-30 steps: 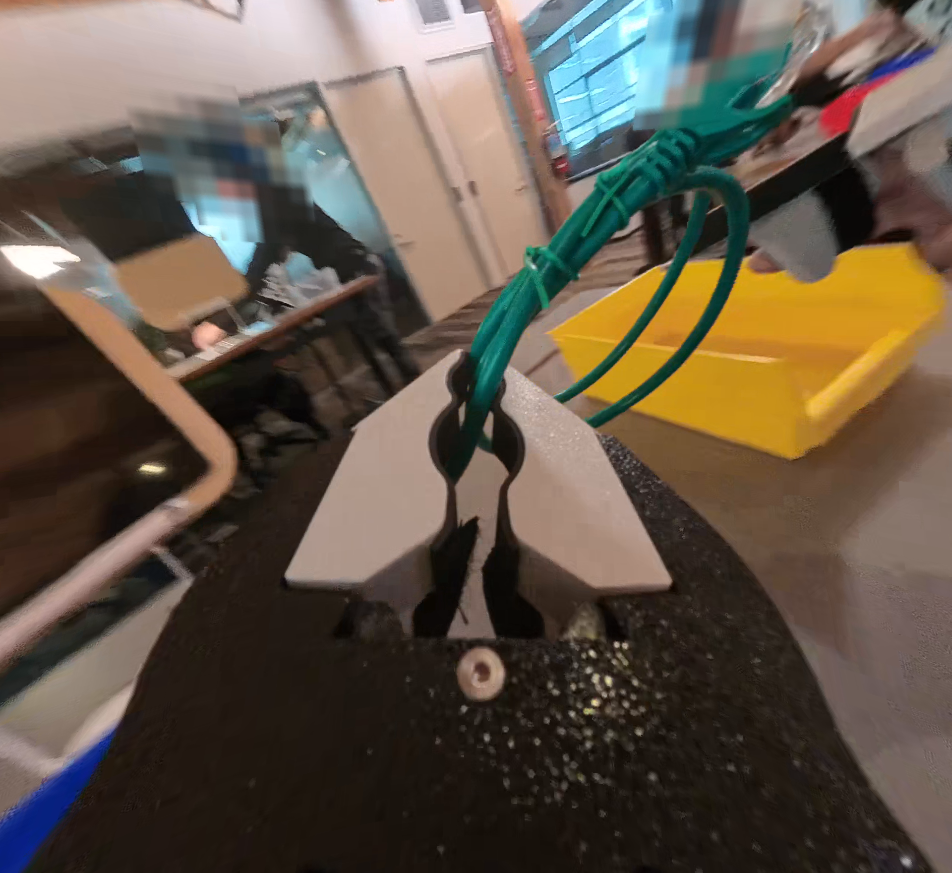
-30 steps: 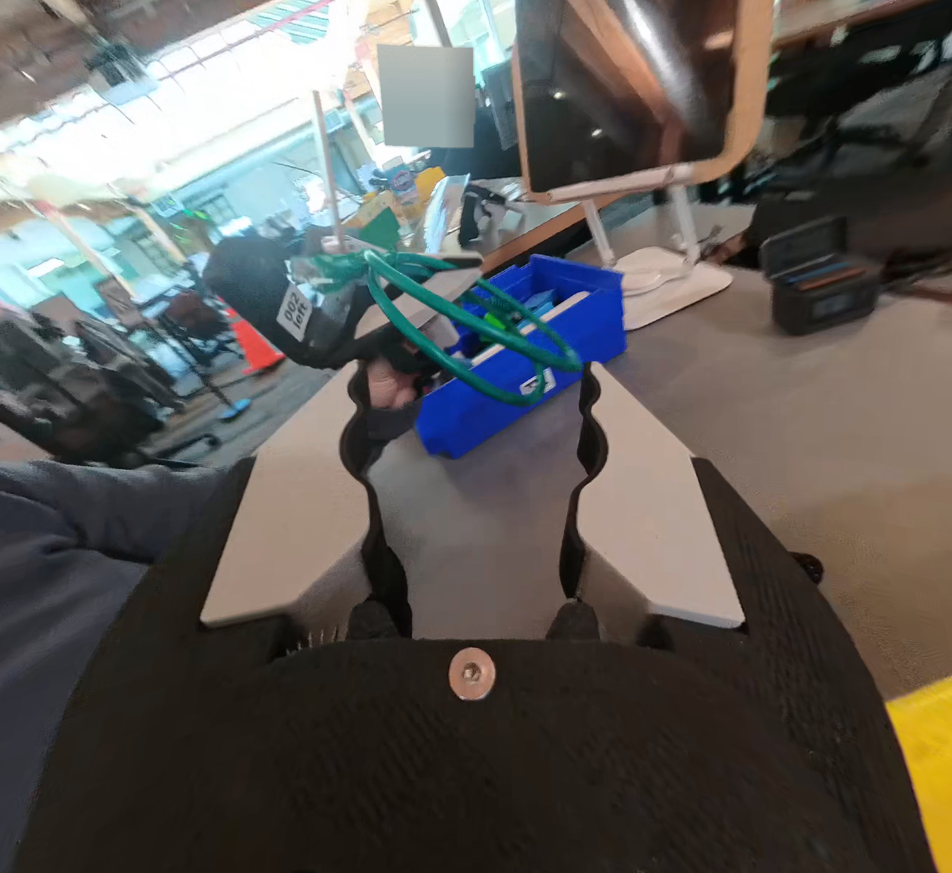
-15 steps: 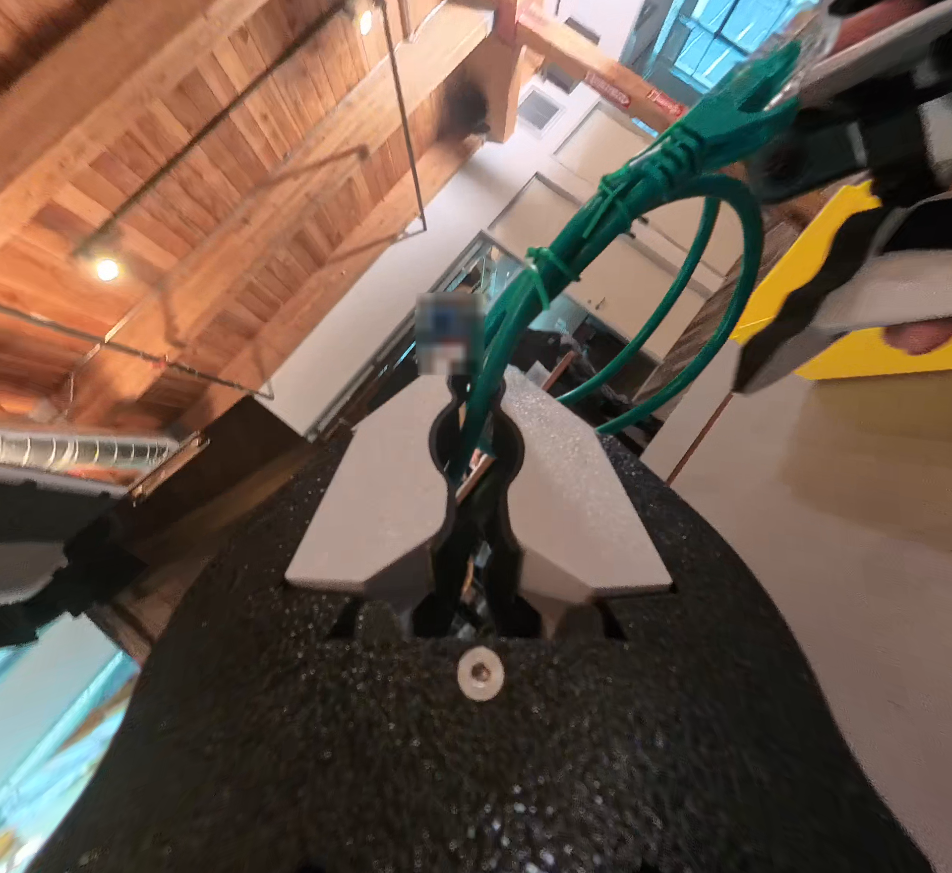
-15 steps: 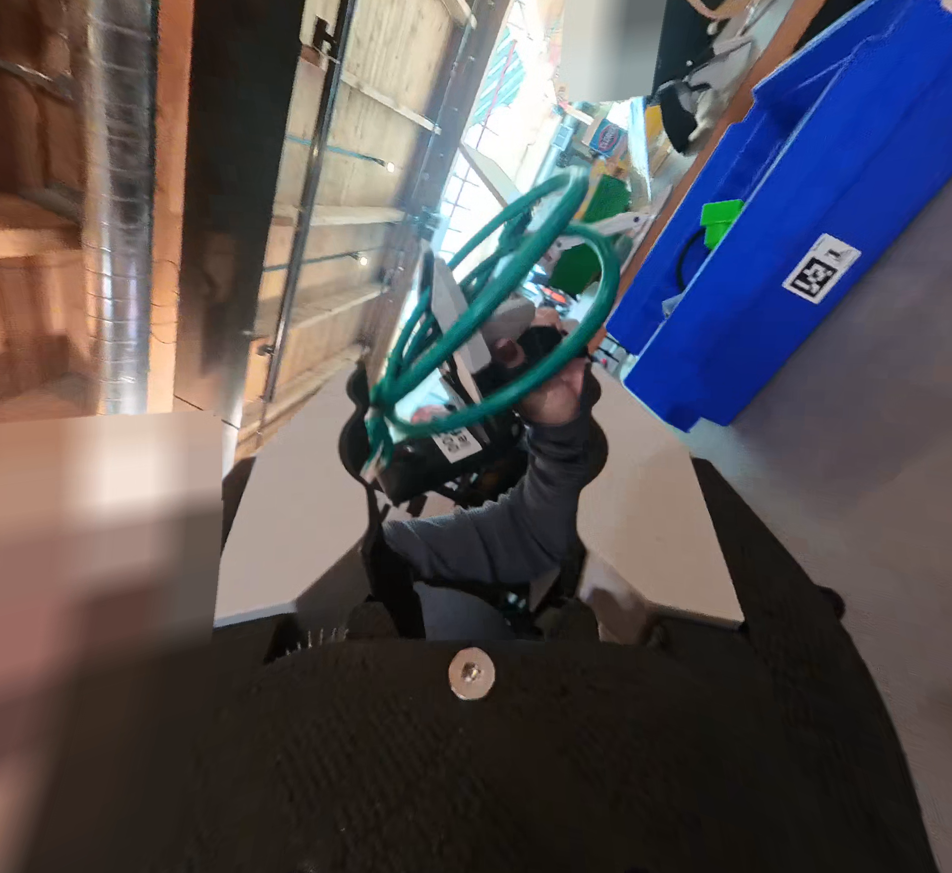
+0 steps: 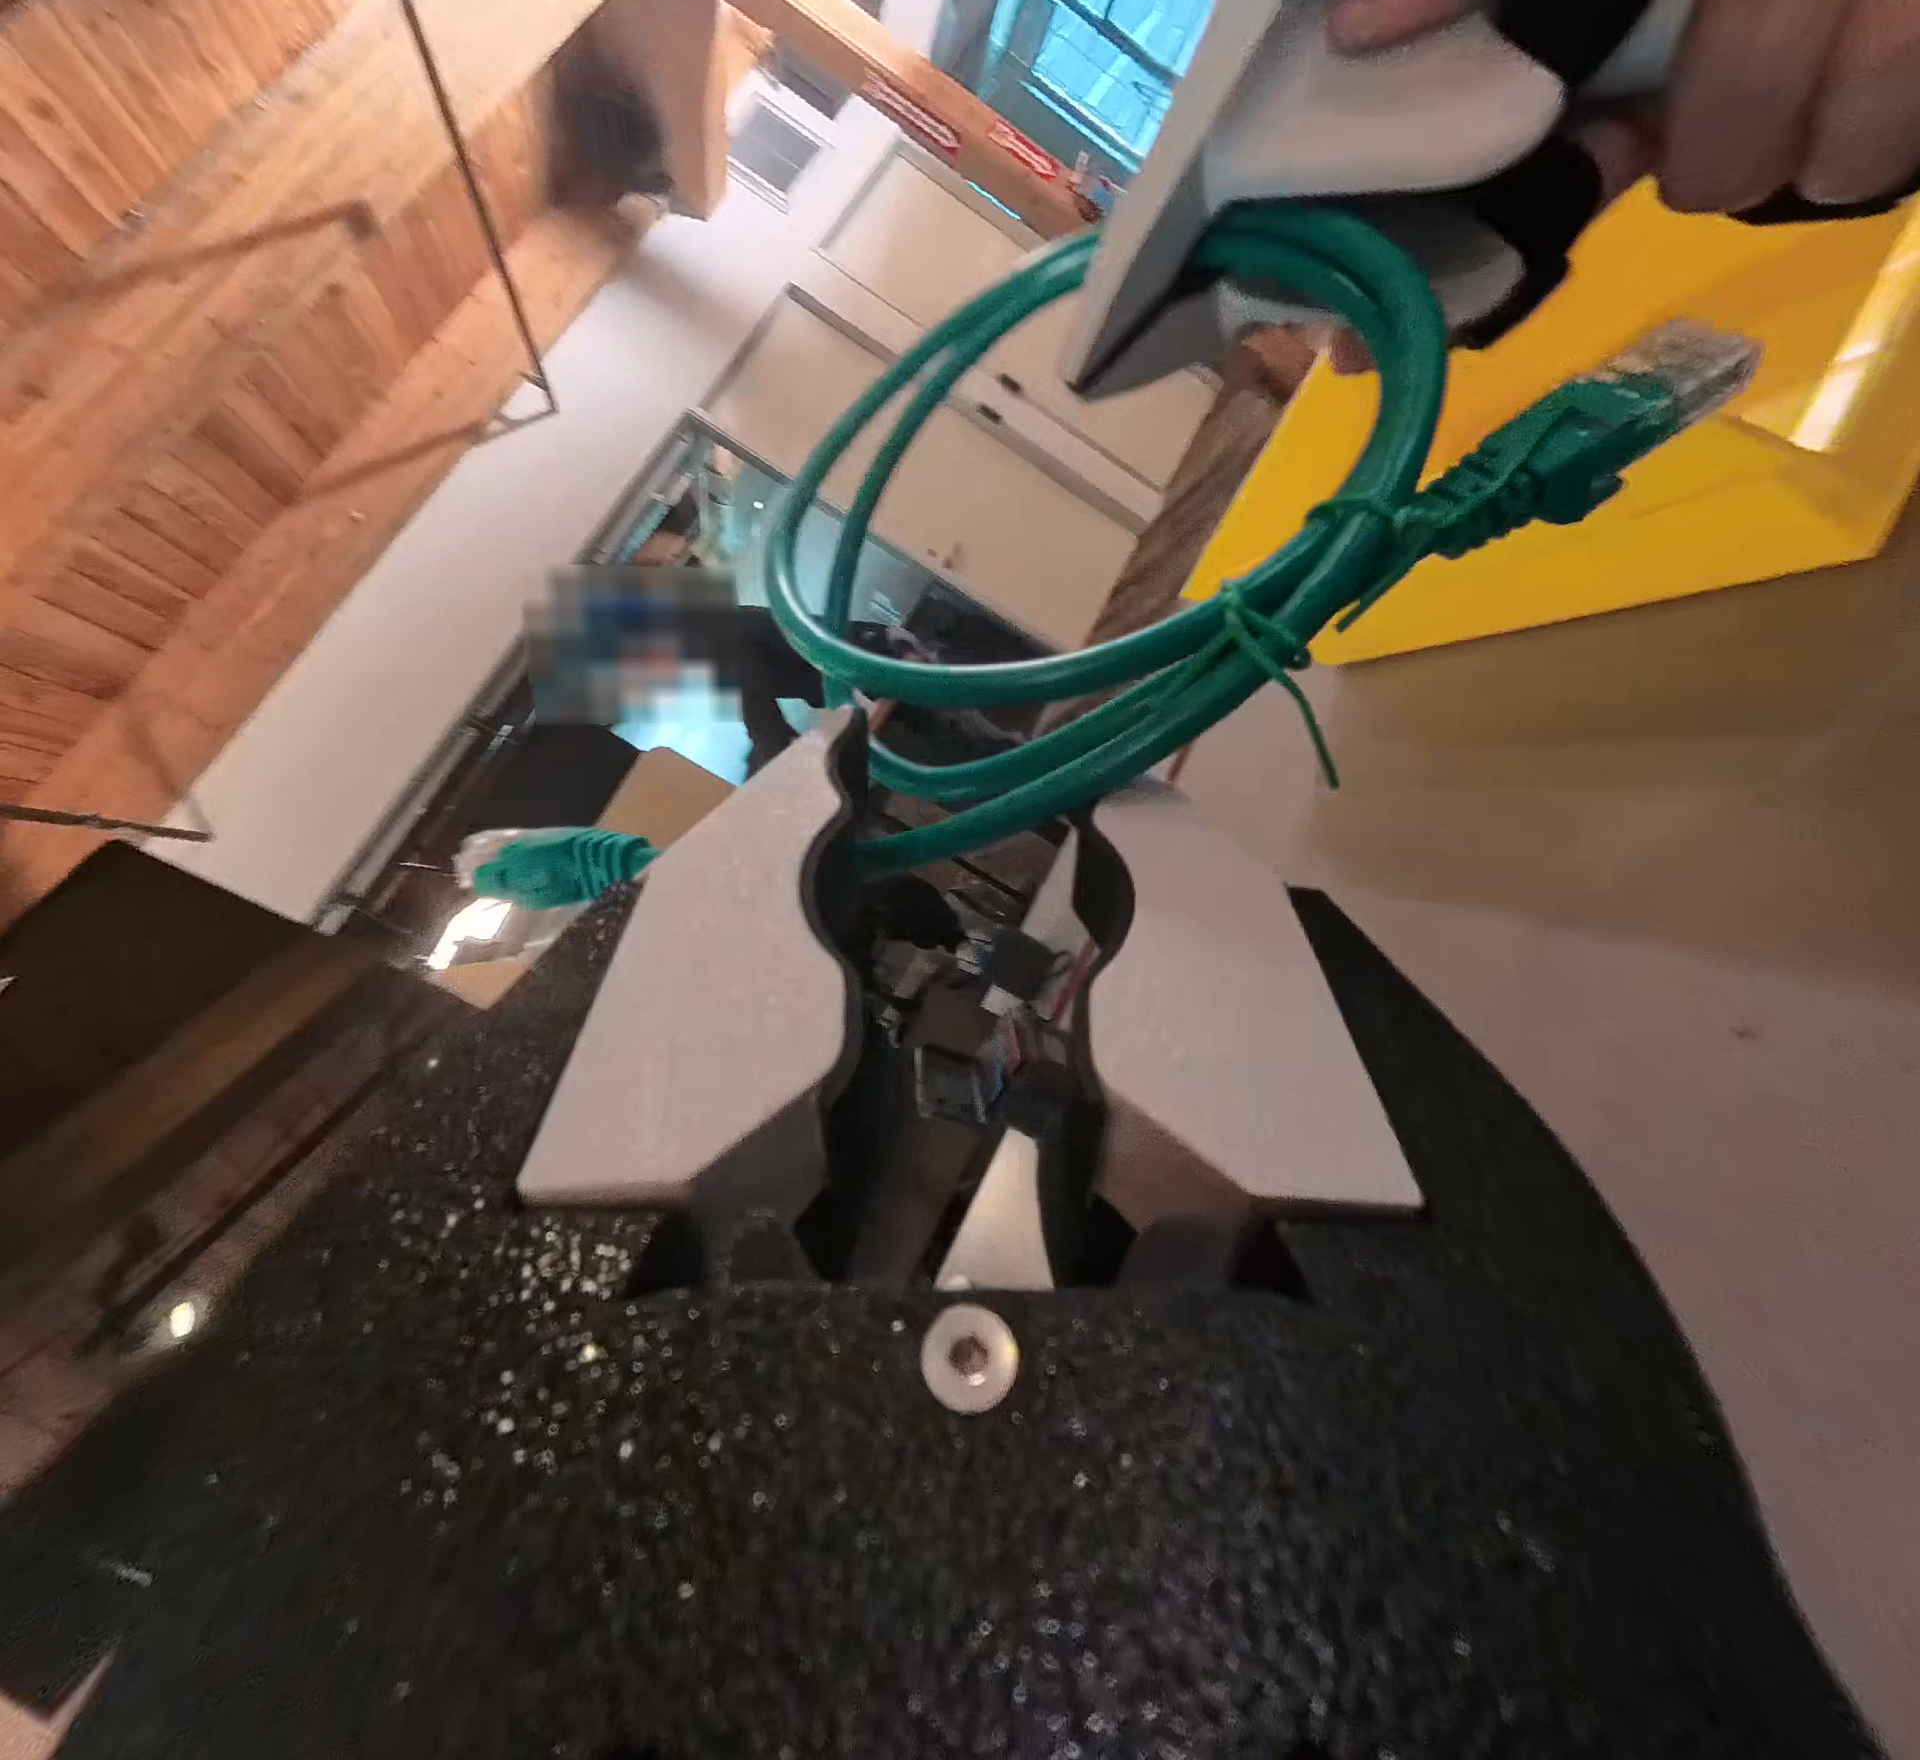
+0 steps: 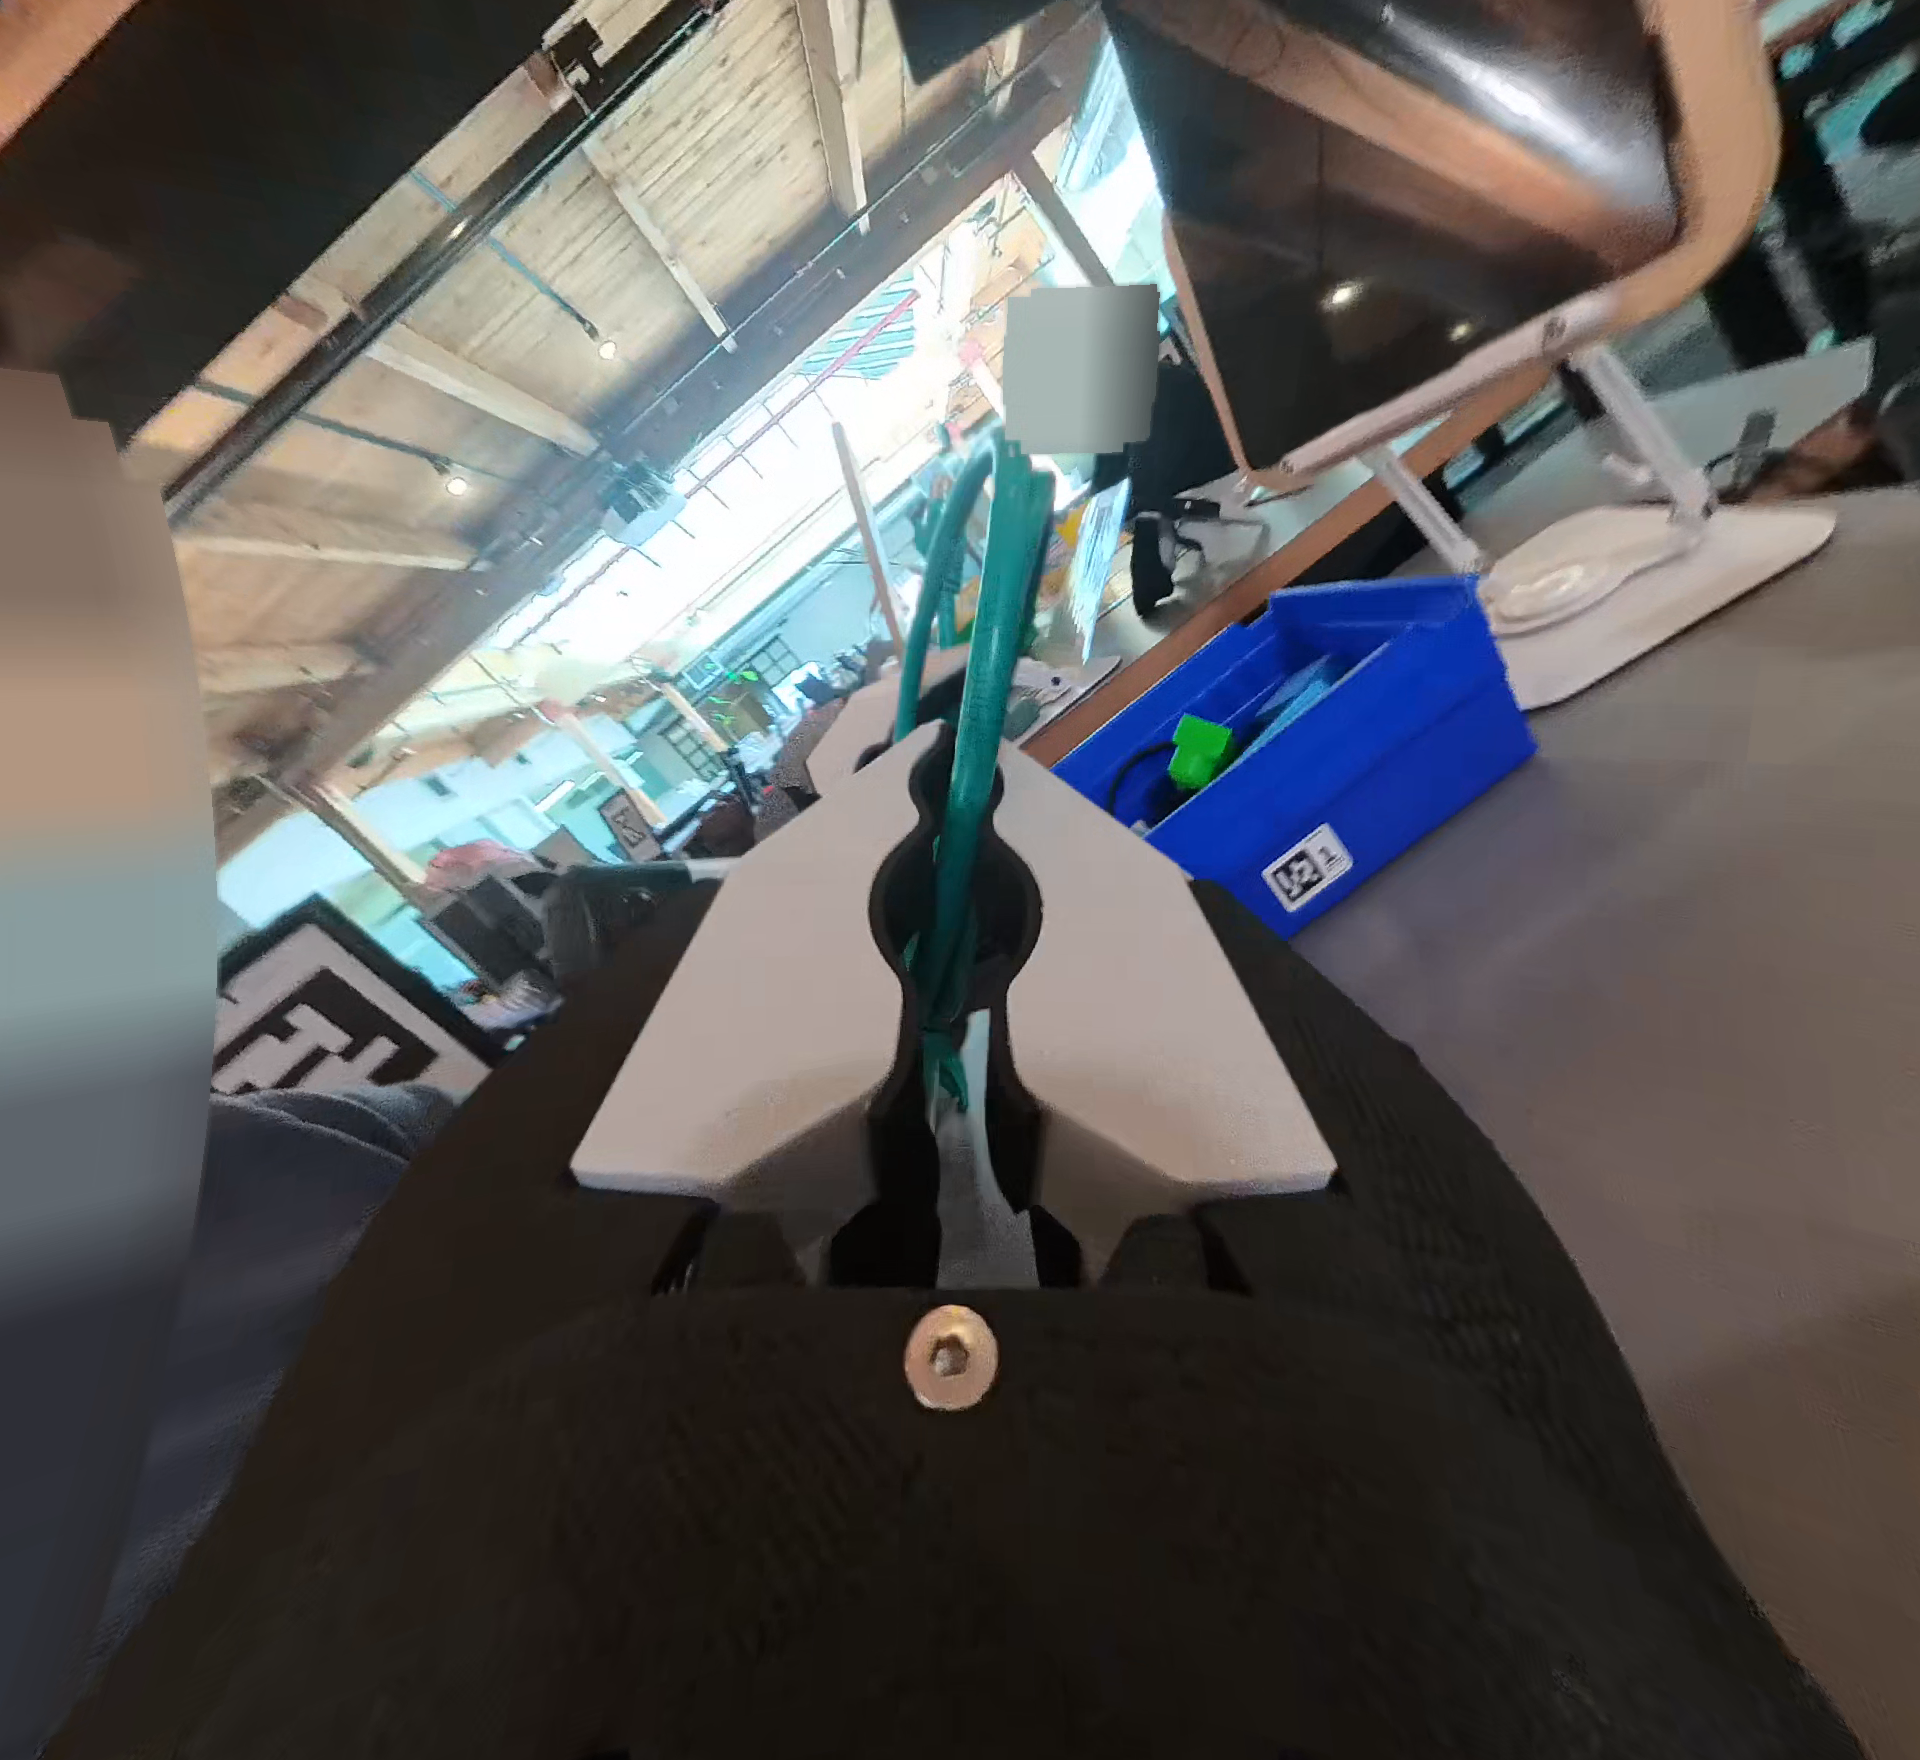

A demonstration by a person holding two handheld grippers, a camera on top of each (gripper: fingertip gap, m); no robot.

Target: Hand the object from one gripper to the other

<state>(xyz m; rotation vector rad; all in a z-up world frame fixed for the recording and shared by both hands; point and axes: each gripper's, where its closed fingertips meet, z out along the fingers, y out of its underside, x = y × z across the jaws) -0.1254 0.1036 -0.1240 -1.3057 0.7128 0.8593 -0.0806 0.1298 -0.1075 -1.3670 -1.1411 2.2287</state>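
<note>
Transfer status: the coiled green network cable with clear plugs and green tie wraps (image 5: 1132, 671) hangs in the air between the two tools, above the grey desk (image 5: 1558, 879); the right gripper (image 6: 956, 837) has its grey fingers (image 6: 790, 983) clenched on the strands of the coil, which run up through the scalloped gap; the left gripper (image 5: 961, 837) has its fingers (image 5: 717, 972) spread apart, with strands passing loosely through the gap and lying against the inner edge of one finger; judgement: the receiving grasp is made and the giving grasp is released, so the hand-over is nearly complete; what is left is to draw the left gripper clear of the loops.

Containers: the yellow plastic bin (image 5: 1621, 505) lies on the desk beyond the cable; its contents cannot be seen; the blue plastic bin (image 6: 1382, 754) holds a bright green block, a dark cord and pale blue items.
</note>
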